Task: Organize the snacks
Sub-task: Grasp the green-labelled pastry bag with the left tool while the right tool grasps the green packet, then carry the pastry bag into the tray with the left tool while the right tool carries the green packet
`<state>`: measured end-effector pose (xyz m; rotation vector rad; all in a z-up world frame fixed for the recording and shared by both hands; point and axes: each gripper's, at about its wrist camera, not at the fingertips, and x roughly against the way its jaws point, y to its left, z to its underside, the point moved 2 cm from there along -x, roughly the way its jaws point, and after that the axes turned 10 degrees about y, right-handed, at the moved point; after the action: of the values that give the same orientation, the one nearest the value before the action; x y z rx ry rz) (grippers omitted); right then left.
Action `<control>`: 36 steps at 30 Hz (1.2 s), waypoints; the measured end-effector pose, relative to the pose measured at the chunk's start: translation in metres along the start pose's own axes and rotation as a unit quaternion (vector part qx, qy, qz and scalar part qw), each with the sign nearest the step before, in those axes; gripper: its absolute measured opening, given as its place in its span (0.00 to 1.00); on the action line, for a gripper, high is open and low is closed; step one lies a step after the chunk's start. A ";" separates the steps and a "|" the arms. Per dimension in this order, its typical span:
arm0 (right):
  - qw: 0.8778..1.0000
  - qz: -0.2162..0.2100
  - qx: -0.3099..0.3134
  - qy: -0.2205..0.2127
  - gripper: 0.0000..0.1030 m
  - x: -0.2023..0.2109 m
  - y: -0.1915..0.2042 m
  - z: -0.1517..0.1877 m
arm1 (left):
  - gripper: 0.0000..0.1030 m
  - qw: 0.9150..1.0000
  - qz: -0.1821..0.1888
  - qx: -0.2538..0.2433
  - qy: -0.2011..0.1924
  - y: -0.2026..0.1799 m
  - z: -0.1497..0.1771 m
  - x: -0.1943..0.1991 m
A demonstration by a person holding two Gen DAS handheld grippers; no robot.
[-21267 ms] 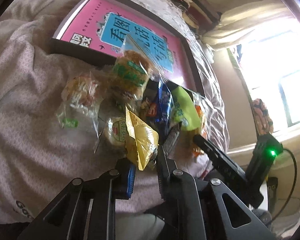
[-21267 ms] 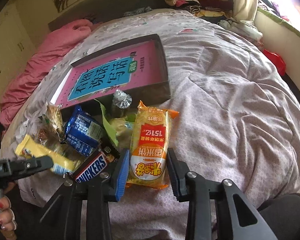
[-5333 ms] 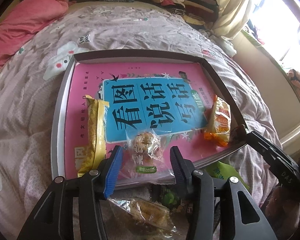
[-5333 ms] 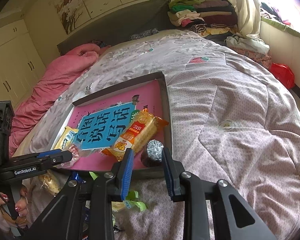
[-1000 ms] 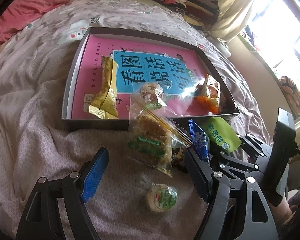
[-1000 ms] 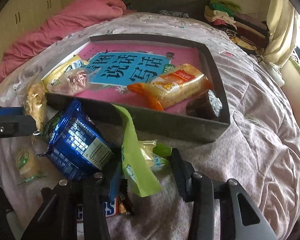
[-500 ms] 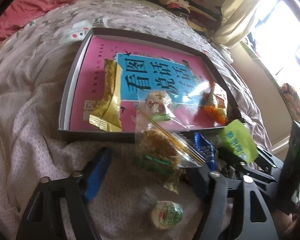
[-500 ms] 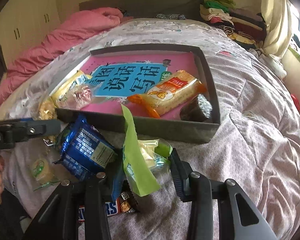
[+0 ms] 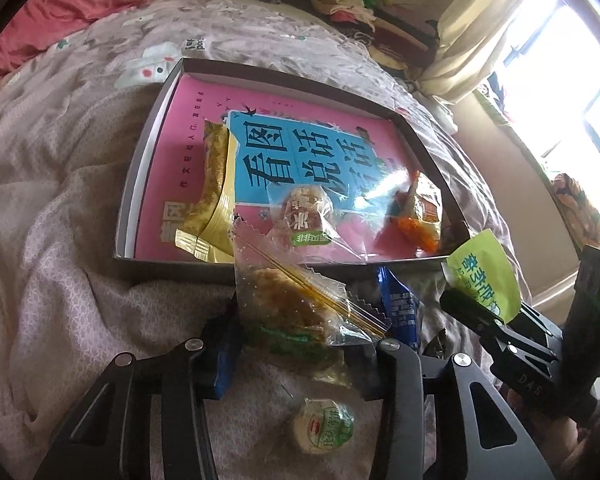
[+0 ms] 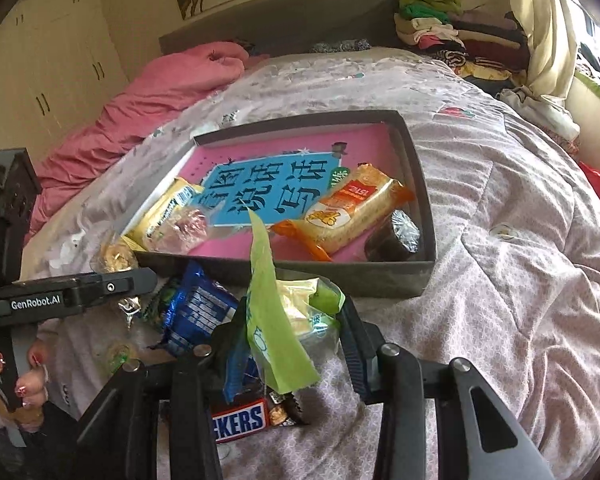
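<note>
While both grippers point down at the bed [image 10: 520, 208], we see each one with a snack between its jaws. Our left gripper [image 9: 296, 344] has just been closing, and its jaws now clamp the clear packet with a brown pastry [image 9: 288, 304], which stands up just in front of the grey box [image 9: 140, 184]. Our right gripper [image 10: 292, 340] has its jaws pressed on the green packet [image 10: 276, 320], whose long flap sticks up and hangs forward. Inside the box, on a pink and blue book cover [image 10: 260, 188], lie a yellow packet [image 9: 212, 200], a small round pastry [image 9: 306, 216], an orange packet [image 10: 348, 208] and a dark foil-topped cup [image 10: 396, 236]. On the quilt near us remain a blue packet [image 10: 196, 312], a Snickers bar [image 10: 252, 416] and a small round cake [image 9: 324, 424].
</note>
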<state>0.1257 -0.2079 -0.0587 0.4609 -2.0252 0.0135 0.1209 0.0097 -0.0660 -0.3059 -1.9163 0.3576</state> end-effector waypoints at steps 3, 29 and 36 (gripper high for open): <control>1.000 -0.001 -0.001 -0.003 0.40 0.002 0.000 0.000 | 0.44 1.000 0.000 -0.004 -0.004 -0.002 0.002 0.005; 0.997 -0.026 0.002 -0.074 0.41 0.035 0.006 -0.011 | 0.44 0.996 -0.037 0.007 -0.085 0.006 -0.011 0.070; 0.996 -0.028 -0.002 -0.087 0.41 0.040 0.004 -0.014 | 0.44 0.994 -0.039 0.014 -0.099 0.008 -0.020 0.077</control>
<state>0.1196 -0.2135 -0.0175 0.5308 -2.1822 -0.0675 0.1122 0.0480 0.0034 -0.1820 -2.1087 0.3726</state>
